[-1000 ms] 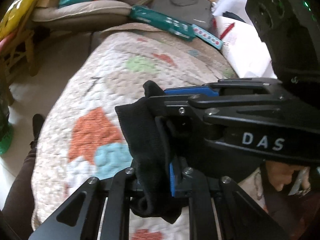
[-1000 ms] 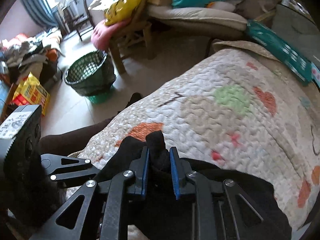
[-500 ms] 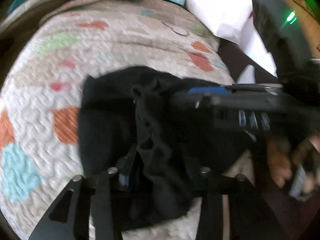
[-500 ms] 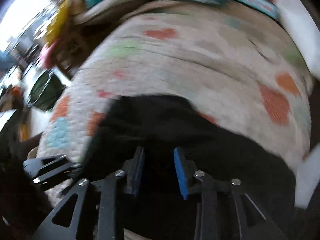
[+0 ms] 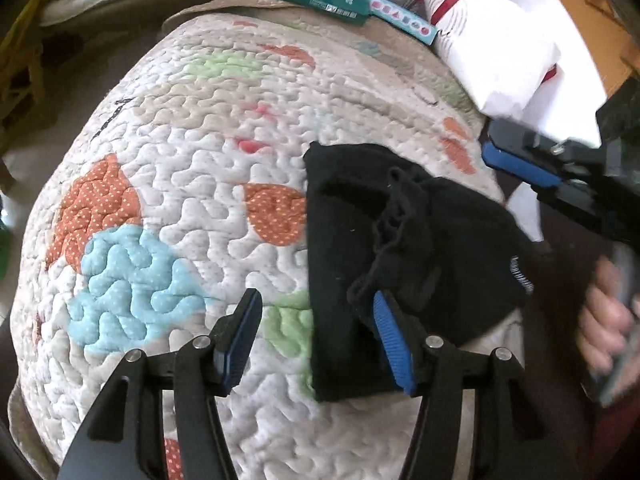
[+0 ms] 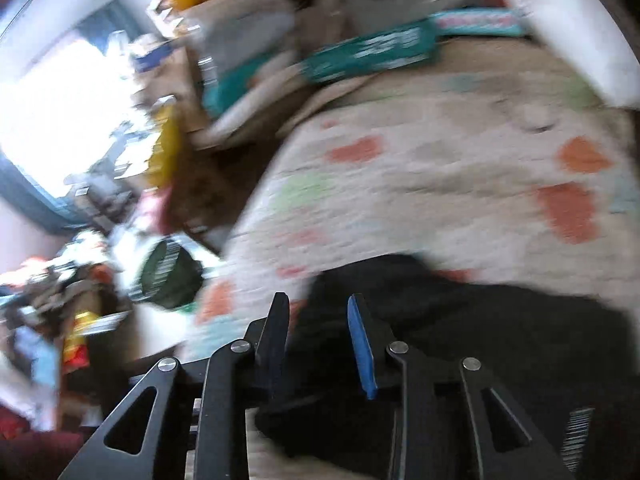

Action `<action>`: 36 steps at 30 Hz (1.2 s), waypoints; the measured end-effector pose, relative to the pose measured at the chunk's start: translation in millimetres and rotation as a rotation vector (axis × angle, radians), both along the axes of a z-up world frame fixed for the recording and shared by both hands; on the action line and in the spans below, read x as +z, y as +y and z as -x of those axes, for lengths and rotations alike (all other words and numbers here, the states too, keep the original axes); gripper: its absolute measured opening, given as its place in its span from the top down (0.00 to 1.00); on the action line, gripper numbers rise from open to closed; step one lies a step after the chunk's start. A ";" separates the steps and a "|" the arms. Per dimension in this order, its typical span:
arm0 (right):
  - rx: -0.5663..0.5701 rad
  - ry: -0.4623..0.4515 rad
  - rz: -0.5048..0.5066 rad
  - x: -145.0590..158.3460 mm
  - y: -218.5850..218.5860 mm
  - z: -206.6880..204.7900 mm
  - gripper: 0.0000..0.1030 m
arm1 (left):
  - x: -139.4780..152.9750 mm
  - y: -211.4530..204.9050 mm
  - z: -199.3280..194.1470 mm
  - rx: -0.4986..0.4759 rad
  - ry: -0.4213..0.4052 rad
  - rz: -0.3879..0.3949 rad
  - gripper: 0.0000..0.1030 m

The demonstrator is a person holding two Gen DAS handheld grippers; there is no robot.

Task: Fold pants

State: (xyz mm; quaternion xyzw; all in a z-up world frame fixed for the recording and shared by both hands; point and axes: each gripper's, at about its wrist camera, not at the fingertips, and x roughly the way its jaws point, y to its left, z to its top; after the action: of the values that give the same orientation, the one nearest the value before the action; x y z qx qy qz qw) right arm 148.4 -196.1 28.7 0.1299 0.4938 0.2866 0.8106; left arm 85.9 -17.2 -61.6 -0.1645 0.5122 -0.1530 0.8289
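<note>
So both tools just let go: a second ago they were pinching the black pants (image 5: 400,240), now the left tool (image 5: 316,332) and right tool (image 6: 318,332) gape apart. Folded bundle sits centre-right on the quilt (image 5: 192,128). Looks pretty much done.

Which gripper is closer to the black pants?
Left. The left gripper is open right over the edge of the black pants, one finger against the cloth. The right gripper is open too, up off their far side.
</note>
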 end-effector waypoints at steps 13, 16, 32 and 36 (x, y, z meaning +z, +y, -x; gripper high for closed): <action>-0.004 0.237 0.022 -70.9 5.5 -7.7 0.67 | 16.9 -59.9 15.5 -0.143 -0.061 -0.014 0.36; -0.032 0.299 0.126 -96.4 0.1 -10.0 0.72 | 25.2 -48.8 28.3 -0.158 -0.079 -0.034 0.35; -0.107 -0.017 0.670 -41.2 -12.0 7.1 0.29 | 15.2 7.5 13.5 -0.035 -0.002 0.043 0.30; -0.063 -0.081 0.422 -21.4 8.2 -3.0 0.29 | 4.3 -14.8 8.1 -0.069 0.029 0.095 0.30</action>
State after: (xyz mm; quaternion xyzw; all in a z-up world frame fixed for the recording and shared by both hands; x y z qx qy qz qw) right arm 151.4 -187.9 7.3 -0.0390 0.5057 0.1563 0.8475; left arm 77.8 -32.0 -57.3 -0.1884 0.5218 -0.2031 0.8068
